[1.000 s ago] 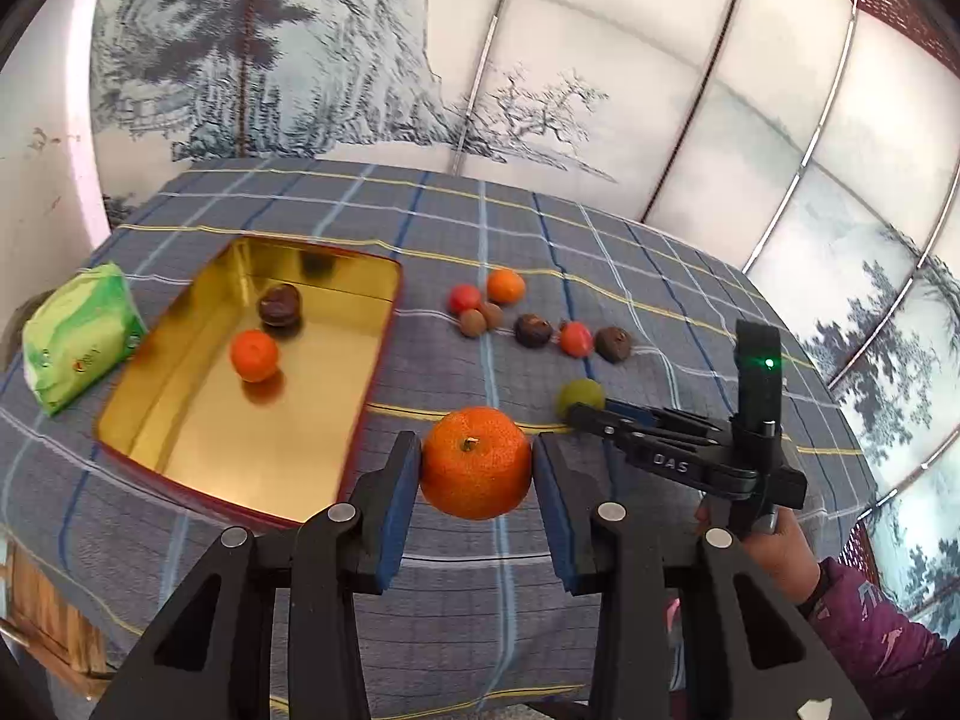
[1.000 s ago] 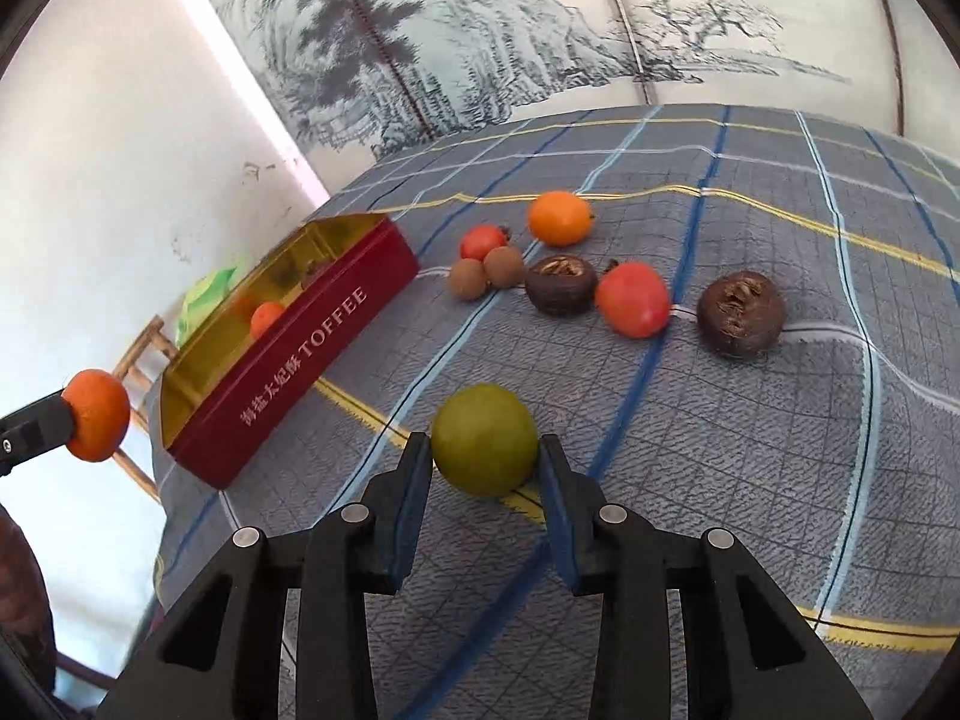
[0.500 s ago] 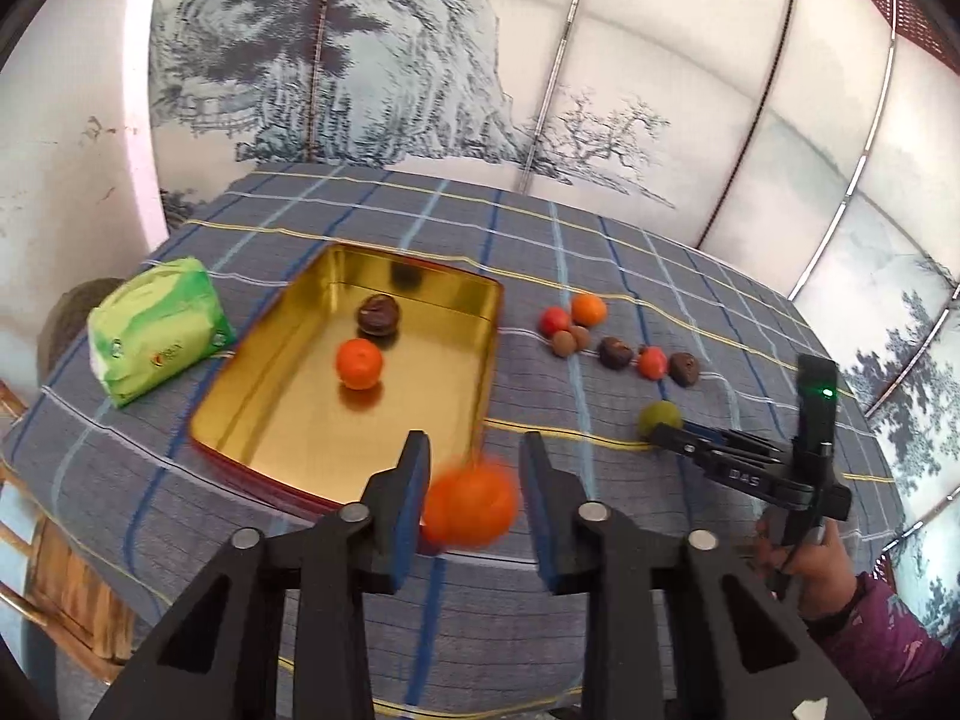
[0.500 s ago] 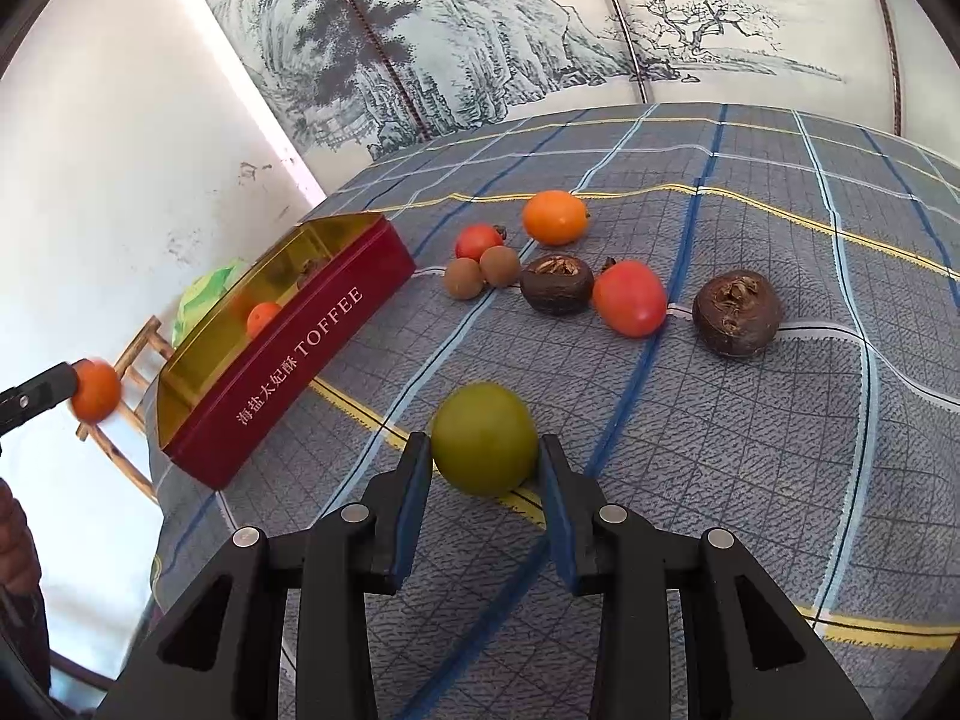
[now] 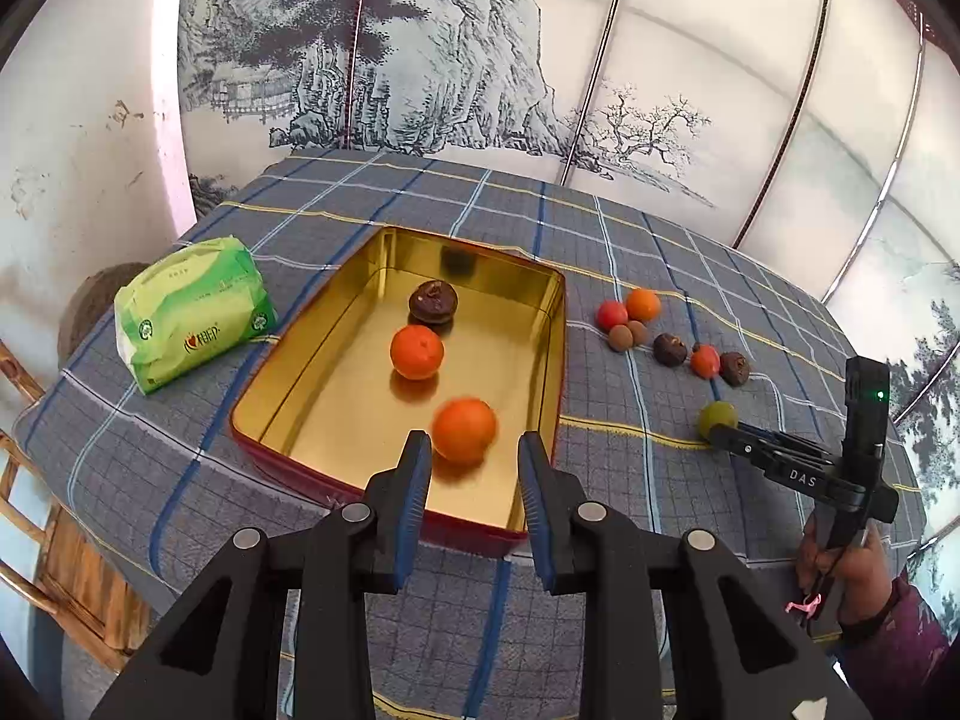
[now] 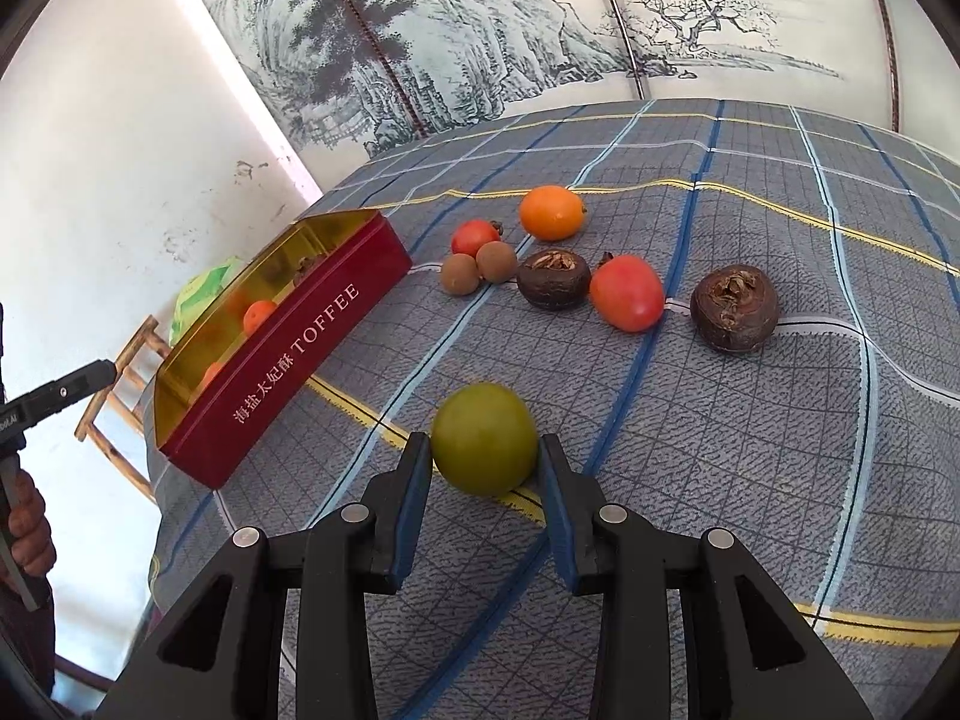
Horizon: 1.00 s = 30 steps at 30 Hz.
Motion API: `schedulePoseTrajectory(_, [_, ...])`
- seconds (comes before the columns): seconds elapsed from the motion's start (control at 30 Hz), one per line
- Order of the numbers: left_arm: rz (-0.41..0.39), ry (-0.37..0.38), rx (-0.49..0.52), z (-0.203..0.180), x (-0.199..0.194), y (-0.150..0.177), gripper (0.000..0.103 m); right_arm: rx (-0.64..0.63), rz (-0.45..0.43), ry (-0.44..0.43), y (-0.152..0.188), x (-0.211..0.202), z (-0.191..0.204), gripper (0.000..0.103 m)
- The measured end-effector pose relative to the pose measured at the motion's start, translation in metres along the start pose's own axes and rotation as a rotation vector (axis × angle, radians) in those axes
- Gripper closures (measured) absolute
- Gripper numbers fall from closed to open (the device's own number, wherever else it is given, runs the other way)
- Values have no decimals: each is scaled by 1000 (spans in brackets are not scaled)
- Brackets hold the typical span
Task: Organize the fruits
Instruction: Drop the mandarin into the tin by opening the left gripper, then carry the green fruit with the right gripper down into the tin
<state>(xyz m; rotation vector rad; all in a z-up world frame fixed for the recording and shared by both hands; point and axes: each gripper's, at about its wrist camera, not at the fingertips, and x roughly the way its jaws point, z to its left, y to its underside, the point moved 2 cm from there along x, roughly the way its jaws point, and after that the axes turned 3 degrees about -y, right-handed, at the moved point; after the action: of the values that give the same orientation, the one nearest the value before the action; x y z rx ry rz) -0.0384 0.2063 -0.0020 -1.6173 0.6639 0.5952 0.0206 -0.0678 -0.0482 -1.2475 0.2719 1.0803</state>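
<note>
My left gripper (image 5: pixel 474 468) is open above the near end of the gold-lined red tin (image 5: pixel 543 372). A blurred orange (image 5: pixel 465 429) is free of the jaws, over the tin floor. Another orange (image 5: pixel 416 351) and a dark brown fruit (image 5: pixel 433 302) lie in the tin. My right gripper (image 6: pixel 485 468) has its jaws around a green fruit (image 6: pixel 483 438) resting on the checked cloth, pads close to its sides. It also shows in the left wrist view (image 5: pixel 717 417).
A row of loose fruits lies on the cloth: an orange (image 6: pixel 551 213), red ones (image 6: pixel 627 293), brown ones (image 6: pixel 733 307) and two small tan ones (image 6: pixel 495 261). A green tissue pack (image 5: pixel 192 312) sits left of the tin. A wooden chair (image 5: pixel 54 564) stands by the table's edge.
My left gripper moved left over the tin, opened and let go of the orange, which now drops into the tin. My right gripper stayed at the green fruit.
</note>
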Motion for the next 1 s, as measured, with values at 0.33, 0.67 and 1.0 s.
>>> schedulePoseTrajectory(0.33, [-3,-12,25,-13,-3,7,75,-4,0,8,0,0,0,66])
schedulePoseTrajectory(0.67, [-31,-86,42,-12,-15,16,51,-9,5,37,3,-3,9,66])
schedulePoseTrajectory(1.0, [-74,-146,61,-8,-26,20,35,-33,-35,22,-6,-21,30,66])
